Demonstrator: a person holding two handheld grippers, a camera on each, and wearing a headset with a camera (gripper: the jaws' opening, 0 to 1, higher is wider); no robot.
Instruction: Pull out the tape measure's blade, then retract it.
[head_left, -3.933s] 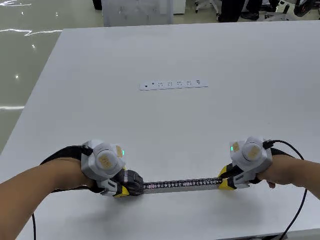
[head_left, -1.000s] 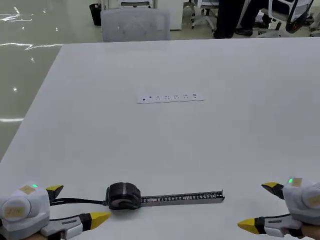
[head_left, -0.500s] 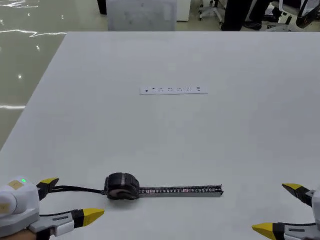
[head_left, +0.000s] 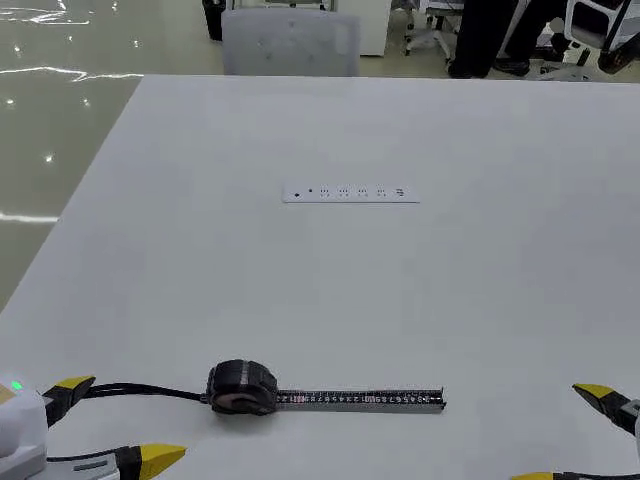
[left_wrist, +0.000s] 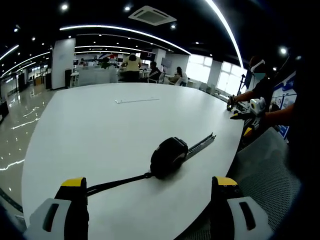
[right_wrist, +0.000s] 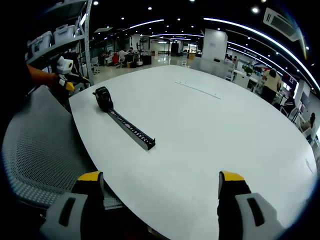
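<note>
1. Left gripper (head_left: 118, 420) sits in the head view's near-left corner, at the near edge of the table (head_left: 350, 290). Its yellow tips point right, toward the tape. Jaws are spread wide with nothing between them.
2. Right gripper (head_left: 565, 435) sits in the near-right corner, tips pointing left. Jaws are also wide apart and empty, well clear of the blade's end.
3. Left gripper view: own jaws rise at either side with a broad gap. A black strap (left_wrist: 117, 182) runs up between them to the case.
4. Right gripper view: own jaws are equally wide. The blade's hooked end is the nearest thing ahead, with the case beyond it.
5. Tape (head_left: 241, 388) lies on the table near the front edge, between the two grippers and closer to the left one. The case is black and round. The blade (head_left: 360, 400) is drawn out to the right and lies flat on the table. The strap trails left from the case and ends just beside the left gripper's upper tip; contact cannot be told.
6. Left gripper view: the right hand (left_wrist: 267, 117) holds its gripper off the table's corner, forearm coming in from the frame's right.
7. Right gripper view: the left hand (right_wrist: 50, 79) holds its gripper beyond the case, over a mesh chair (right_wrist: 40, 150).
8. Power strip (head_left: 348, 193) lies mid-table, parallel to the blade.
9. Grey chair (head_left: 290, 45) stands at the far edge.
</note>
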